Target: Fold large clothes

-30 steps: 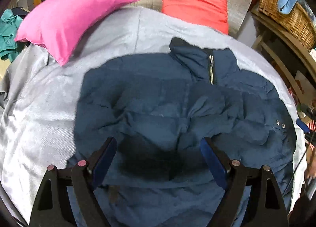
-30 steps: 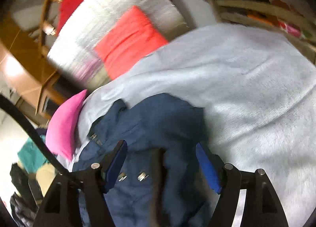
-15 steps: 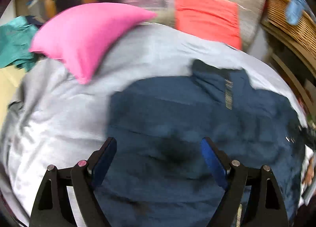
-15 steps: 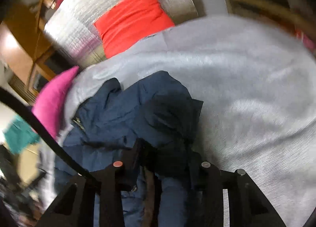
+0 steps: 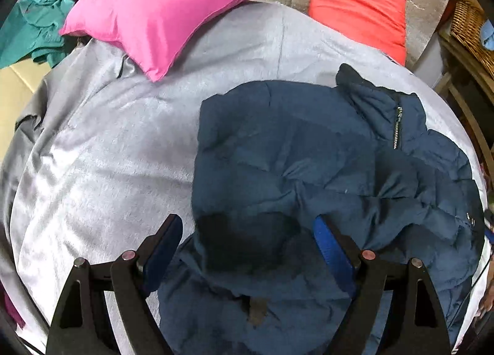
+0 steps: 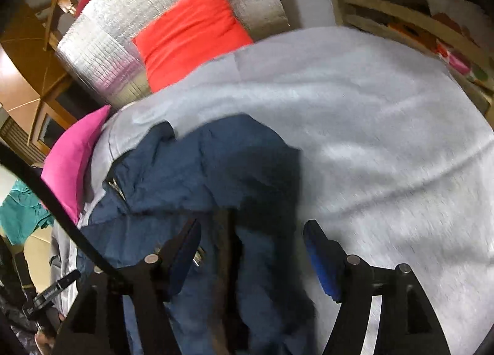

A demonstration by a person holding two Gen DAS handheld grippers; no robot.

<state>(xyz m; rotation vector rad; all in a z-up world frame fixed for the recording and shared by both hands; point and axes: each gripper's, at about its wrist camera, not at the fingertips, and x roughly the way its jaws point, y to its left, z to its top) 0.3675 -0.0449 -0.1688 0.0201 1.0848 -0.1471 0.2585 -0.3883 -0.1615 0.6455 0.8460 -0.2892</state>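
**Fingers spread wide over a puffy jacket that is sitting close to the bed's edge**

Fingers on both grippers are standing wide apart and gripping nothing. The left gripper (image 5: 247,245) is hovering over the near part of the navy jacket (image 5: 308,169), its blue pads framing a dark, shadowed hump of fabric. The right gripper (image 6: 251,250) is hanging above the jacket's opposite side, where a bunched fold is rising between its open fingers; whether a pad is brushing the cloth is hard to tell, as that view is blurred.

The jacket is lying on the grey blanket (image 5: 108,154), collar and zipper (image 5: 396,126) pointing toward the red cushion (image 5: 358,9), with the pink pillow (image 5: 160,6) off to its far left and not touching it.

Several things are looking risky from here. The padding is thick and slippery-looking, so a shallow pinch is likely to catch only the outer shell and slide off. Grabbing the hump could also take several layers at once, dragging the whole jacket rather than turning one panel over. In the left view its right side is lying near the blanket's edge, so a pull that way could tip it off the bed. Metal snaps (image 6: 197,257) beside the right gripper's left finger could snag.
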